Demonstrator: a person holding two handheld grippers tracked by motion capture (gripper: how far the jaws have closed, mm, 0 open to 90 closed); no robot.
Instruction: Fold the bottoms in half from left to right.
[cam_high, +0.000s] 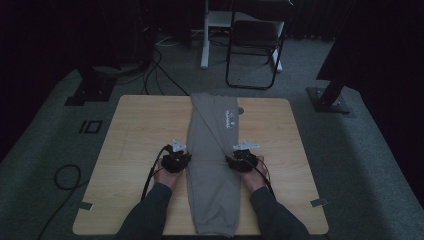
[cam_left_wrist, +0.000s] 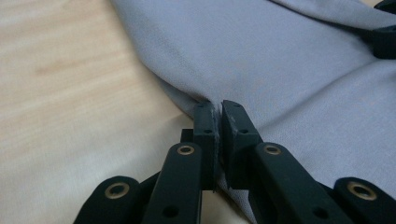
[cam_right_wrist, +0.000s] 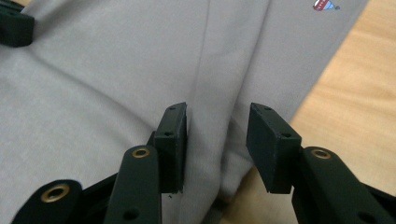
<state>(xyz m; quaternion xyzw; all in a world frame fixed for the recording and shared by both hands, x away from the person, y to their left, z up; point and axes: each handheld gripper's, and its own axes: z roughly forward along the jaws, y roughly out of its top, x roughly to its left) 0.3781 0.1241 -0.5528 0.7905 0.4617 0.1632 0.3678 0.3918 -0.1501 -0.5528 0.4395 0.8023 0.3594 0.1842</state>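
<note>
Grey trousers lie lengthwise down the middle of the wooden table, folded leg on leg, with a small print near the far end. My left gripper is at their left edge; in the left gripper view it is shut on a pinch of the grey cloth. My right gripper is at the right edge. In the right gripper view it stands open over the cloth's edge, its pads apart on either side of a fold.
Bare wood lies left and right of the trousers. Beyond the table's far edge stand a black chair and a white table leg. Black stand bases and cables are on the grey floor.
</note>
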